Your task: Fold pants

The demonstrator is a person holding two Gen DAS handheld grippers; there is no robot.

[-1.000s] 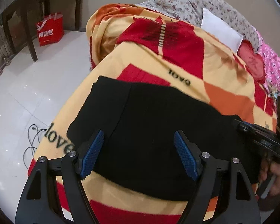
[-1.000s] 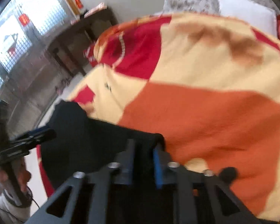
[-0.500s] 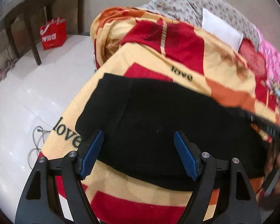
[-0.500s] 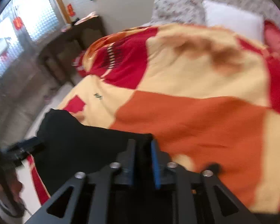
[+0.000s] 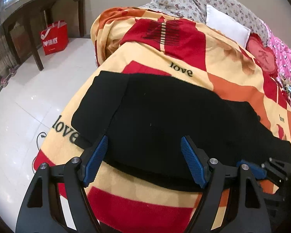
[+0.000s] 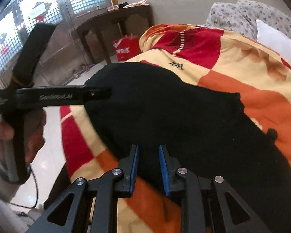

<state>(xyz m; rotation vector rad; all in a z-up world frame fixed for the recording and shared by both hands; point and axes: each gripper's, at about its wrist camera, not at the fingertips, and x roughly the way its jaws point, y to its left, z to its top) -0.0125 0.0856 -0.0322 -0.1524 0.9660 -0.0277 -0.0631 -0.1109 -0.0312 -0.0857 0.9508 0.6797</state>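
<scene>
The black pants [image 5: 164,120] lie folded flat on the checked yellow, red and orange blanket [image 5: 184,62] near the bed's edge; they also show in the right wrist view [image 6: 174,116]. My left gripper [image 5: 144,155] is open and empty, hovering just above the pants' near edge. My right gripper [image 6: 148,165] is partly open with a narrow gap, over the pants' near edge with black cloth showing between its blue pads; it holds nothing firmly. It also shows low at the right of the left wrist view [image 5: 261,169]. The left gripper's body [image 6: 48,97] shows in the right wrist view.
A white pillow [image 5: 227,27] and floral bedding [image 5: 184,2] lie at the bed's head. Pink cloth [image 5: 285,58] lies at the right. A dark wooden table [image 5: 38,9] and a red bag [image 5: 55,37] stand on the white tile floor [image 5: 29,97], with a cable [image 5: 38,137] near the bed.
My right gripper has swung round to the pants' near edge and its jaws have parted from their shut hold on the cloth. The pants now lie flatter. My left gripper stayed open.
</scene>
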